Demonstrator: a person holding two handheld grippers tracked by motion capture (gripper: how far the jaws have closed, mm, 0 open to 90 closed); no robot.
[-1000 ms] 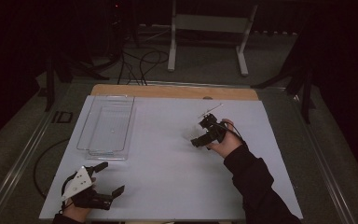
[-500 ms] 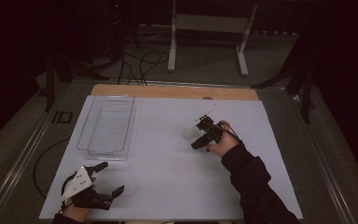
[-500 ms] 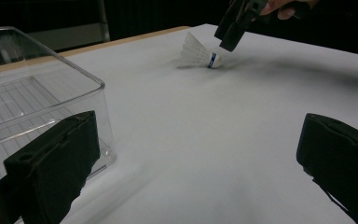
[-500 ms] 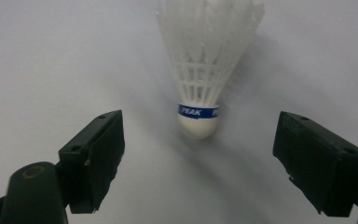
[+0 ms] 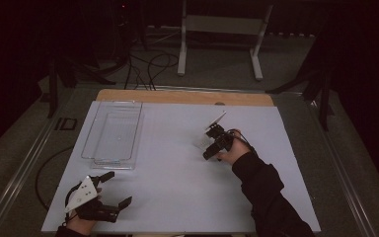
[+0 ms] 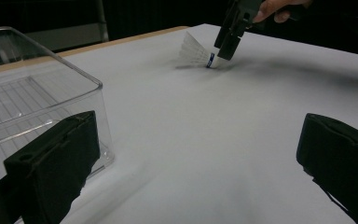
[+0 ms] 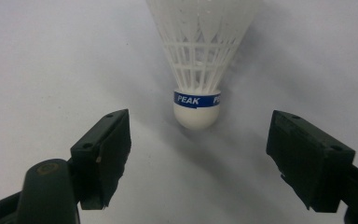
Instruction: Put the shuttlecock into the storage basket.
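A white shuttlecock [image 7: 197, 112] with a blue band reading PEAK lies on its side on the white table, cork toward my right gripper [image 7: 198, 154]. That gripper is open, its jaws spread wide to either side just short of the cork, touching nothing. In the left gripper view the shuttlecock [image 6: 196, 49] lies at the tip of the right gripper [image 6: 228, 42]. From above, the right gripper [image 5: 208, 154] is right of centre, with the shuttlecock [image 5: 201, 144] faint beside it. My left gripper [image 5: 118, 189] rests open and empty at the near left corner.
A clear plastic tray [image 5: 113, 131] with nothing in it lies at the far left of the white table [image 5: 177, 197]; its near corner [image 6: 93, 86] is close to my left jaw. A wooden strip runs along the far edge. Cables and a stand are on the floor beyond.
The right gripper has edged slightly left and closer to the shuttlecock. The left gripper has stayed where it was.
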